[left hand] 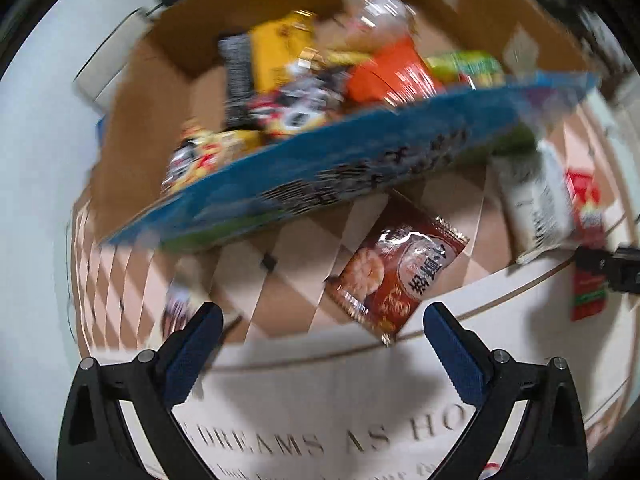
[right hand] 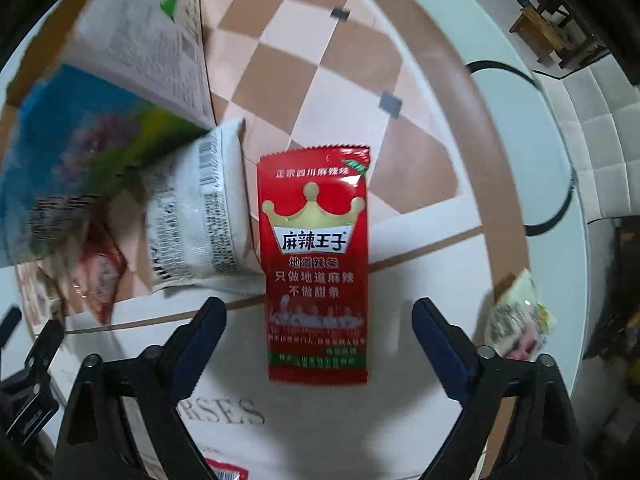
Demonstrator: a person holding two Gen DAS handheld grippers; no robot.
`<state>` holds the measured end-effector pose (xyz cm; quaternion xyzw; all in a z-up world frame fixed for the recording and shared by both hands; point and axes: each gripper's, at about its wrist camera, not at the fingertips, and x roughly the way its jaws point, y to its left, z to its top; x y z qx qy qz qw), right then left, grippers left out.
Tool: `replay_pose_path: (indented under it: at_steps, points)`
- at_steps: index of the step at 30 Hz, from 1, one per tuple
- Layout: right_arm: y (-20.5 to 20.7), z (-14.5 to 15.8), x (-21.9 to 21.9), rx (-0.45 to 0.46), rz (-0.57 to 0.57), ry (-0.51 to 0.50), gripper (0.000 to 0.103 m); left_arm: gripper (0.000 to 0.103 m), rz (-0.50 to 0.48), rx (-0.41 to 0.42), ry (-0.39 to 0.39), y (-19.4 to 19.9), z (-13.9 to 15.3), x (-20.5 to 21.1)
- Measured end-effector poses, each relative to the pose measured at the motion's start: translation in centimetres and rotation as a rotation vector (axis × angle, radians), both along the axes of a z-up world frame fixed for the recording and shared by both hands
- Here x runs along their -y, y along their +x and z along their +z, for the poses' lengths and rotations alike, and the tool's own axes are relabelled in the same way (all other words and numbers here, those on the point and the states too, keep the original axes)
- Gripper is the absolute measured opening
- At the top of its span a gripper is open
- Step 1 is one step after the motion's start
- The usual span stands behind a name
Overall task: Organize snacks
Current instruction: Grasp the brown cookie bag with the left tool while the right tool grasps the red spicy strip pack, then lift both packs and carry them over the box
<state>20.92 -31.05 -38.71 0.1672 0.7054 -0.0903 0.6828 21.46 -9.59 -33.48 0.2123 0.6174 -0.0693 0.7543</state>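
Snacks in thin foil packets lie on the counter: a red spicy-strip packet below the right gripper, a brown cracker packet ahead of the left gripper. Both grippers are spread wide, holding nothing. Light, limp and slick, each packet probably pinches best across its narrow middle.

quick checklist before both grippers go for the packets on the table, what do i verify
1. Left gripper open, nothing between its fingers: ok.
2. Right gripper open: ok.
3. Red crown-printed packet lies flat, lower end between the right fingers: ok.
4. Brown cracker packet centred for the left gripper: not ok, it sits ahead and to the right.
5. White packet clear of the red one: not ok, their edges meet.
6. Cardboard box has room left: cannot tell, the blue bag hides part of it.
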Motion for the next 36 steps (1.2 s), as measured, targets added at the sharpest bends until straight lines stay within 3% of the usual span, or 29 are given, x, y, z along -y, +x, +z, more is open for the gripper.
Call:
replay_pose_path:
  at_steps: [8, 9, 10, 11, 12, 16, 21, 25, 31, 36]
  points:
    - [0.1, -0.4, -1.6, -0.005, 0.072, -0.08, 0.058, 0.1, -0.142, -0.052, -0.005, 1.1, -2.7, 3.7]
    - [0.0, -0.3, -1.6, -0.004, 0.077, -0.079, 0.057, 0.097, -0.139, -0.057, -0.014, 1.2, -2.8, 4.0]
    - [-0.2, -0.3, -1.6, -0.006, 0.079, -0.074, 0.056, 0.086, -0.135, -0.068, -0.022, 1.3, -3.0, 4.1]
    - [-0.3, -0.3, -1.6, -0.011, 0.083, -0.07, 0.055, 0.069, -0.123, -0.088, -0.033, 1.3, -3.3, 4.2]
    - [-0.5, -0.4, -1.7, -0.015, 0.086, -0.066, 0.055, 0.062, -0.108, -0.106, -0.049, 1.3, -3.4, 4.2]
    - [-2.4, -0.6, -2.6, -0.038, 0.096, -0.053, 0.054, 0.056, 0.008, -0.151, -0.092, 0.4, -3.8, 3.2]
    - [-5.1, -0.9, -3.6, -0.071, 0.133, -0.042, 0.054, 0.056, 0.191, -0.234, -0.149, -2.8, -4.0, 0.7]
    - [-7.6, -1.2, -4.7, -0.096, 0.169, -0.023, 0.054, 0.056, 0.284, -0.323, -0.187, -6.2, -4.4, -0.5]
    - [-8.9, -1.4, -4.5, -0.102, 0.137, 0.019, 0.061, 0.058, 0.25, -0.353, -0.158, -7.8, -5.2, 0.4]
    - [-8.4, -1.5, -3.7, -0.108, 0.104, 0.018, 0.067, 0.062, 0.21, -0.356, -0.12, -6.2, -5.9, 2.6]
